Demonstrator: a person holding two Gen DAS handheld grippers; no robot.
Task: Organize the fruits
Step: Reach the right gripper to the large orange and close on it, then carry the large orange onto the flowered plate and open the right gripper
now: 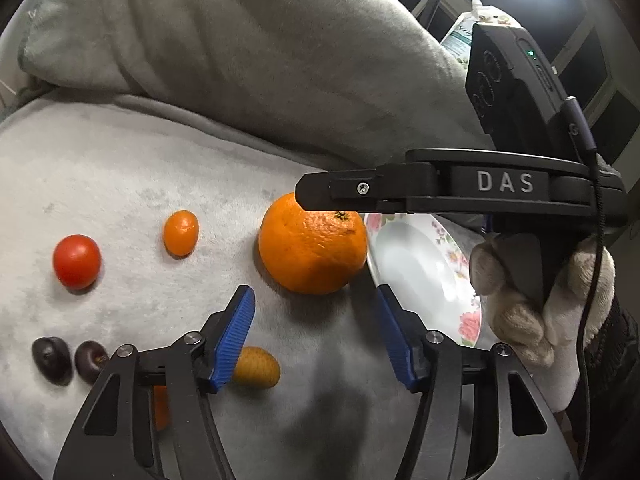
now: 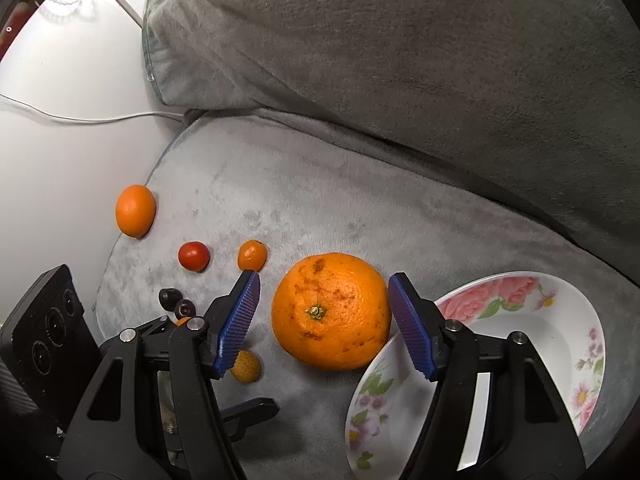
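Note:
A large orange (image 1: 313,249) (image 2: 331,312) lies on the grey cushion next to a flowered white plate (image 1: 424,276) (image 2: 560,332). My right gripper (image 2: 324,312) is open, its blue pads on either side of the orange, apart from it. My left gripper (image 1: 314,336) is open and empty, just in front of the orange. Other fruit lies to the left: a red tomato (image 1: 77,261) (image 2: 193,256), a small orange kumquat (image 1: 181,233) (image 2: 252,255), a yellow-orange kumquat (image 1: 256,367) (image 2: 246,366), two dark plums (image 1: 68,360) (image 2: 178,303) and a mandarin (image 2: 135,210).
A grey back pillow (image 2: 400,60) rises behind the cushion. The cushion's left edge drops to a white surface with a cable (image 2: 80,118). The right gripper's body (image 1: 500,184), held by a gloved hand (image 1: 532,300), hangs over the plate in the left wrist view.

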